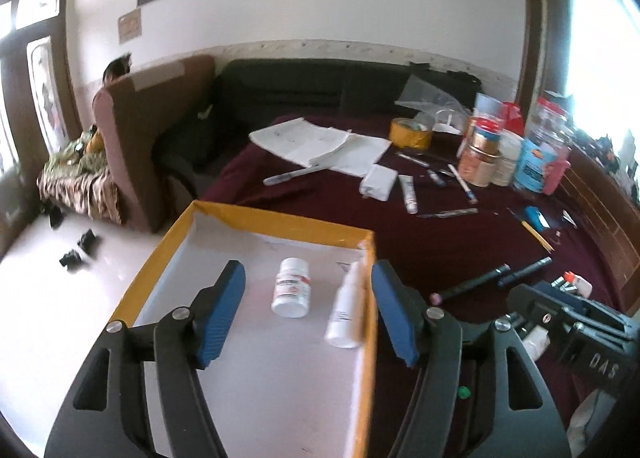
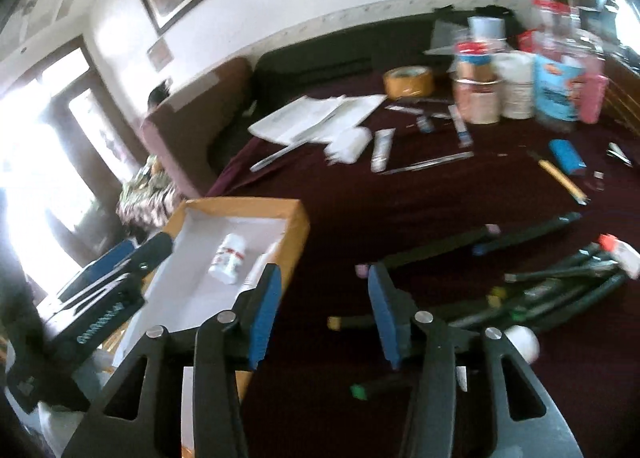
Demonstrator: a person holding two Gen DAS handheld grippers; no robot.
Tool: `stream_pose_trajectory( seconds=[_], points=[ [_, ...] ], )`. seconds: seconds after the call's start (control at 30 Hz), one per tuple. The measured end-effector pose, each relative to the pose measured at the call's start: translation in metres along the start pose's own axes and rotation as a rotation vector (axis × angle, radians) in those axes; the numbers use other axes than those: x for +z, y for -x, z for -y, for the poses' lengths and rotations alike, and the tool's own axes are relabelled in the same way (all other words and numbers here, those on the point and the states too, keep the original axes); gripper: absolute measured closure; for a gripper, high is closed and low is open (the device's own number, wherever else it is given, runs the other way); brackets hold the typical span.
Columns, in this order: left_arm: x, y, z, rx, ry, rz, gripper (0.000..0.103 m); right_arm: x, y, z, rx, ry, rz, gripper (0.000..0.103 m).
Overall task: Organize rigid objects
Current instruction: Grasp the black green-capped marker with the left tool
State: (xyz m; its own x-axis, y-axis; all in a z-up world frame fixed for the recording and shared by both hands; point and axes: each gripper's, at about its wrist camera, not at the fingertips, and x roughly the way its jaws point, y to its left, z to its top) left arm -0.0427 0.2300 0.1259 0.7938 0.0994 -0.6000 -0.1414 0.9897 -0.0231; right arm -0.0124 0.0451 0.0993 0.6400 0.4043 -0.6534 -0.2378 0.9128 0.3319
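Pill bottle (image 1: 291, 293) in box (image 1: 256, 218), below L gripper (image 1: 308, 312), jaws apart, empty.

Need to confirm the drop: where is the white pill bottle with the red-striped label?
The white pill bottle lies inside the yellow-edged cardboard box, left of the white spray bottle.

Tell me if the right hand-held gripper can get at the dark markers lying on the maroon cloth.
Probably yes. The right hand-held gripper is open and empty, pointing down at the dark markers just ahead on the maroon cloth. Nothing stands between them; the yellow-edged box sits off to its left.
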Motion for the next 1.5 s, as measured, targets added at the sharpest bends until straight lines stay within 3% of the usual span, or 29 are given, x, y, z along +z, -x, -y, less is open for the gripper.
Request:
stream_pose_trajectory(
  seconds=[0.3,0.4,0.53,0.73,0.87,1.13,1.33,1.37,1.47,1.5],
  points=[
    [-0.006,0.023,0.060,-0.013,-0.096,0.011,0.038,-0.013,0.053,0.091,-0.085,-0.102,0.076,0.060],
    [-0.010,0.024,0.077,-0.011,-0.123,0.006,0.038,-0.017,0.067,0.122,-0.143,-0.126,0.114,0.053],
    [-0.014,0.020,0.100,-0.003,-0.160,-0.005,0.038,-0.018,0.081,0.160,-0.243,-0.159,0.195,0.033],
    [-0.019,0.001,0.125,-0.021,-0.191,-0.041,0.038,-0.009,0.094,0.222,-0.290,-0.273,0.299,0.033],
    [-0.025,-0.026,0.134,-0.055,-0.200,-0.122,0.038,-0.006,0.090,0.254,-0.291,-0.341,0.317,0.033],
    [-0.054,-0.080,0.173,-0.144,-0.299,-0.240,0.038,-0.013,0.071,0.271,-0.254,-0.370,0.272,0.033],
    [-0.075,-0.075,0.200,-0.201,-0.411,-0.239,0.041,-0.014,0.064,0.251,-0.259,-0.277,0.247,0.033],
    [-0.077,-0.071,0.201,-0.217,-0.420,-0.231,0.044,-0.014,0.063,0.249,-0.256,-0.269,0.241,0.033],
    [-0.084,-0.060,0.203,-0.300,-0.420,-0.268,0.070,-0.014,0.062,0.247,-0.258,-0.259,0.236,0.033],
    [-0.087,-0.056,0.203,-0.326,-0.417,-0.285,0.070,-0.015,0.062,0.246,-0.260,-0.259,0.236,0.033]
  ],
)
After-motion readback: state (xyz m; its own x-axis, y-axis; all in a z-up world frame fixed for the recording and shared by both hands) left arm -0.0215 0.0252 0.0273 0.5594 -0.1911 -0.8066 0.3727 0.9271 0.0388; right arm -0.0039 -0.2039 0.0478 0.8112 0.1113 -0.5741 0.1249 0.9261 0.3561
